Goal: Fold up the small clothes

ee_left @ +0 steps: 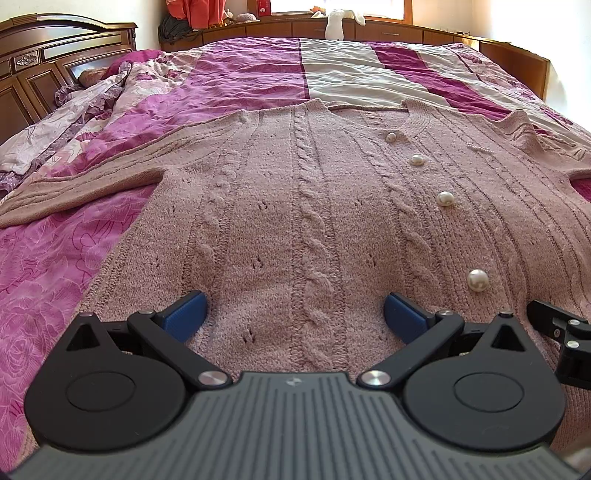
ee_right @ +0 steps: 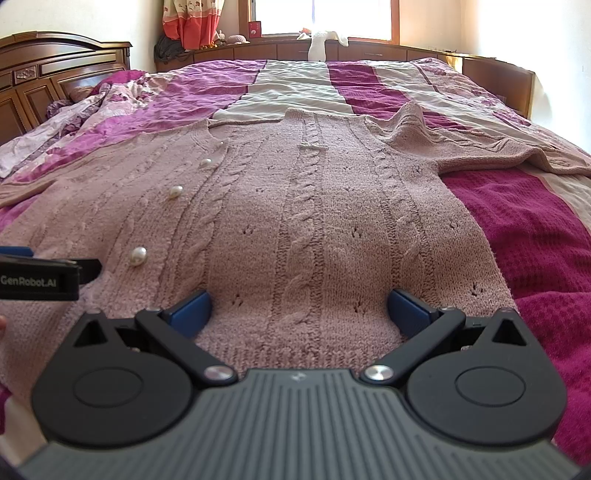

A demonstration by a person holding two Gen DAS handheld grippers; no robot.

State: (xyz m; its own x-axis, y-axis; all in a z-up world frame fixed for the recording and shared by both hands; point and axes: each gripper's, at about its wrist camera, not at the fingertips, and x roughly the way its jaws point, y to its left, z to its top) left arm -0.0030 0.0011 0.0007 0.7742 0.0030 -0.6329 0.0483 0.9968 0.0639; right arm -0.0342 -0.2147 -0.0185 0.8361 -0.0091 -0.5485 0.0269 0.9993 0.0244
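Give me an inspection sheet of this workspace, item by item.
Surface: bed with magenta, pink and cream striped bedspread.
Job's things: dusty-pink cable-knit cardigan with pearl buttons, spread flat, sleeves out.
Clutter: crumpled floral quilt at the headboard side.
Grippers: left claw and right claw both open, low over the cardigan's hem.
Cables: nothing seen.
Surroundings: carved dark wooden headboard, sunlit window, orange curtain.
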